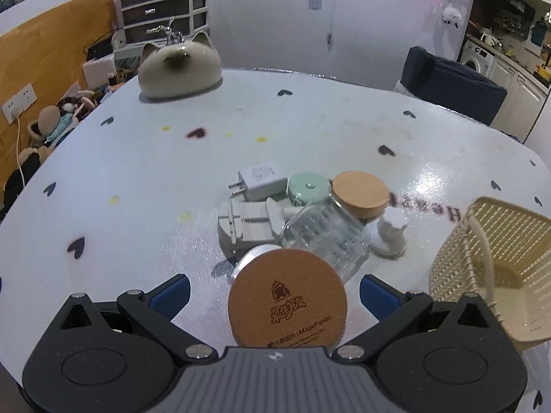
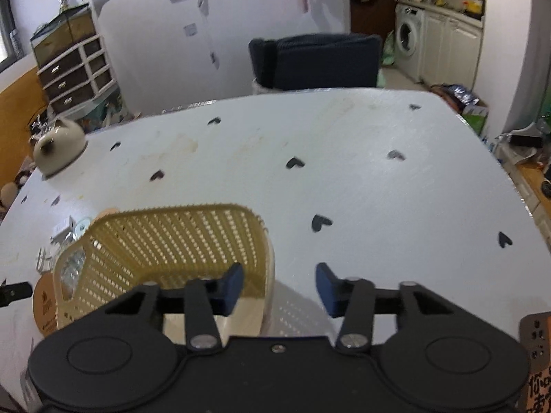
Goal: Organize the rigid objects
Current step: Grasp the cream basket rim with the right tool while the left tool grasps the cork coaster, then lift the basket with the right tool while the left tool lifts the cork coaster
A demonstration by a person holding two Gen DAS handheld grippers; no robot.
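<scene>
In the left wrist view a cluster lies mid-table: a jar with a printed cork lid [image 1: 287, 304] lies nearest, between the fingers of my open left gripper [image 1: 274, 290], untouched. Behind it lie a glass jar with a wooden lid [image 1: 327, 234], a white charger [image 1: 260, 180], a grey plug adapter [image 1: 248, 227], a mint round case [image 1: 308, 187] and a small white bottle [image 1: 391, 230]. A yellow woven basket [image 1: 489, 268] stands at the right. In the right wrist view my open right gripper [image 2: 279, 285] straddles the basket's right wall [image 2: 267, 261], empty.
A white table with black hearts [image 1: 310, 130] carries everything. A cat-shaped ceramic pot [image 1: 179, 67] sits at its far left corner. A dark chair [image 2: 315, 60] stands behind the far edge. A drawer unit [image 1: 162, 7] stands by the wall.
</scene>
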